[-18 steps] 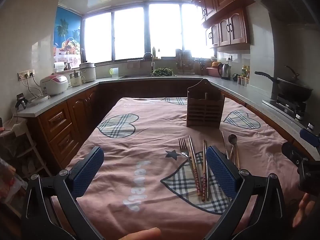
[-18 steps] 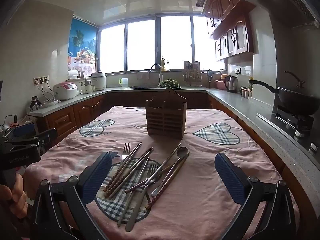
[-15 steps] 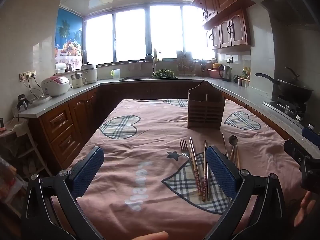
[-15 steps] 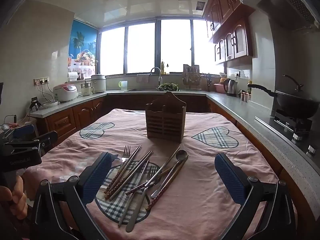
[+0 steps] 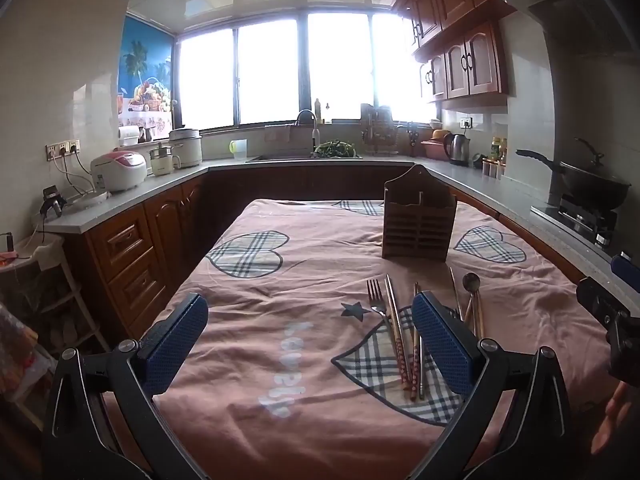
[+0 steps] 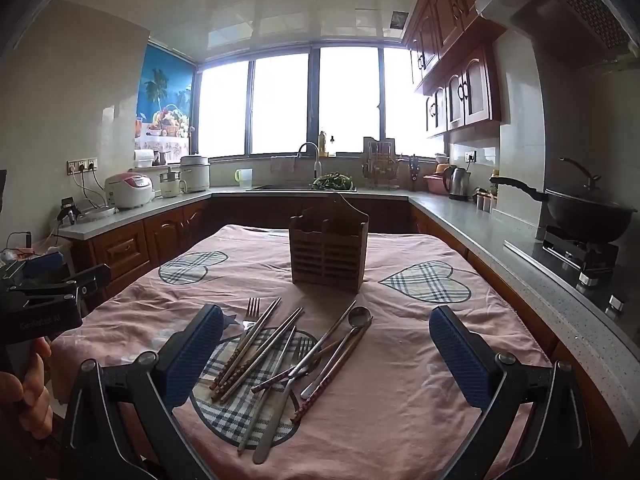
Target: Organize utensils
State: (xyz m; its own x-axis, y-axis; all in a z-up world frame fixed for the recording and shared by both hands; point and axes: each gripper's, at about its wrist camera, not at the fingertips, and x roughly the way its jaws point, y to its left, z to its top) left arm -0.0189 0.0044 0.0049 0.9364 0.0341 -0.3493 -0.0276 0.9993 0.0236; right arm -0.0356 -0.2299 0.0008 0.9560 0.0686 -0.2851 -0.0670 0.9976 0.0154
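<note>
A pile of utensils lies on a plaid heart of the pink tablecloth (image 6: 400, 392): a fork (image 6: 251, 312), several chopsticks (image 6: 256, 350), a spoon (image 6: 358, 318) and a knife (image 6: 280, 412). In the left wrist view the same fork (image 5: 376, 294), chopsticks (image 5: 398, 332) and spoon (image 5: 471, 282) lie partly behind the right finger. A brown slatted utensil holder (image 6: 328, 250) (image 5: 418, 222) stands upright beyond them. My right gripper (image 6: 326, 354) hovers open above the near end of the pile. My left gripper (image 5: 310, 338) is open over bare cloth to the left of the utensils. Neither holds anything.
Kitchen counters (image 5: 132, 196) wrap around the table, with a rice cooker (image 6: 129, 190) on the left, a sink (image 6: 304, 186) at the back and a wok on a stove (image 6: 588, 216) at the right. A hand (image 6: 28, 388) holds the other gripper at the left edge.
Both views have shifted slightly, with the scene sitting a little lower in the frame. The utensils and holder have not moved, and both grippers stay open.
</note>
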